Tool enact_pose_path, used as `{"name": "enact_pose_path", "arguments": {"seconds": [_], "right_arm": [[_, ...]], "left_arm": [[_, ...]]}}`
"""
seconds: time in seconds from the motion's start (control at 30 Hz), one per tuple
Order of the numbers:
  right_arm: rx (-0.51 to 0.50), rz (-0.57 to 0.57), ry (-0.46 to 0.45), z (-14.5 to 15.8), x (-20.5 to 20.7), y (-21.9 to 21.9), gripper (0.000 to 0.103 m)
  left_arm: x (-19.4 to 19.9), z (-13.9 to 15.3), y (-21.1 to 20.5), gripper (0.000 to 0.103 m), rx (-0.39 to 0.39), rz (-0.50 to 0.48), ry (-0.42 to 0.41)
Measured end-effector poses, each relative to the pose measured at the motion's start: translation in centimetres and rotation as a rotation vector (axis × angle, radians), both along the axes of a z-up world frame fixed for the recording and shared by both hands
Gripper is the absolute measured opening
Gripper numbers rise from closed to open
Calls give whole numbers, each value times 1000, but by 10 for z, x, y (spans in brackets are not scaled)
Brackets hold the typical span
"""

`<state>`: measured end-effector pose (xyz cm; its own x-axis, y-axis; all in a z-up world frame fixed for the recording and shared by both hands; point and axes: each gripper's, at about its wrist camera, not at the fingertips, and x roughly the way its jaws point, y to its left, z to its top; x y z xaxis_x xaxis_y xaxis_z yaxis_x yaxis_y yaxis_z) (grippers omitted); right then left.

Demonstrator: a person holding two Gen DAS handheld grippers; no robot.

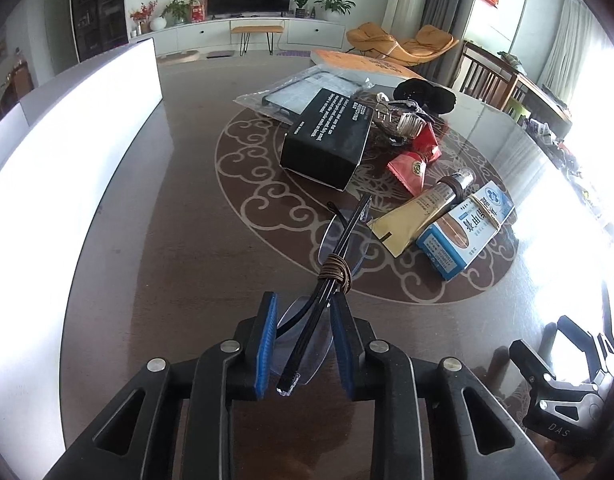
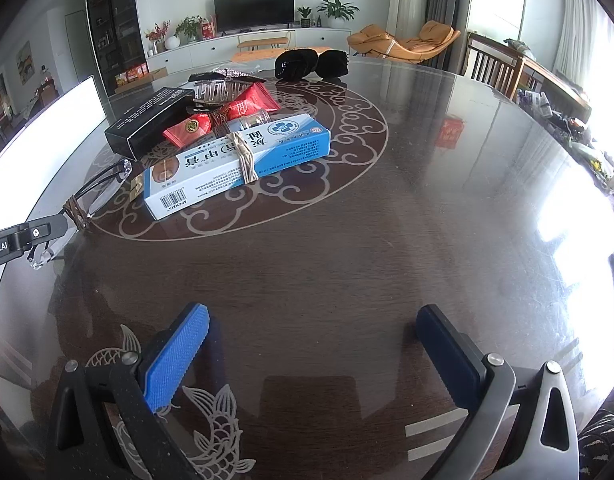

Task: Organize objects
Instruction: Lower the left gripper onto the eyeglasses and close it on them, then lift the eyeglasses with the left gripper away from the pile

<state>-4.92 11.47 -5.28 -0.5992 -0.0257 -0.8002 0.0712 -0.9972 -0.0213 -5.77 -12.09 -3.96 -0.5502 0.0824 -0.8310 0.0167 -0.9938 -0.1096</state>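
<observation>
Left claw (image 1: 303,344) stands narrow around folded glasses (image 1: 335,256), pads seemingly not pressing; right claw (image 2: 311,356) gapes wide over bare table (image 2: 427,220), near side.

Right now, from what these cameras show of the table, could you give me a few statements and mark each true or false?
1. The right claw is wide open and holds nothing. True.
2. The folded rimless glasses, tied with brown cord, sit between the left claw's blue pads. True.
3. The medicine carton has nothing wrapped round it. False: a tan rubber band circles the blue-and-white cardboard carton.
4. The television is showing a picture. False: the black flat-screen television on the far white cabinet is dark.
</observation>
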Motion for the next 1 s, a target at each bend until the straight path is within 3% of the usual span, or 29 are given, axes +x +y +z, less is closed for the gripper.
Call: {"name": "enact_pose_path", "arguments": {"seconds": [0.07,0.1,0.4,0.7,1.0], "right_arm": [[0,1,2,0,0,0,103],[0,1,3,0,0,0,103],[0,-2,11,-2,3,-2,103],[-1,-3,13,-2,3,-3,103],[-1,-2,13,-3,3,-2,103]], "left_arm": [[-3,-6,2,57,0,-20,-20],[-3,-7,4,61,-6,-29,-11],[-3,-11,19,75,-125,-57,14],[1,-16,7,99,-119,13,25],[-1,-18,4,103,-121,30,20]]}}
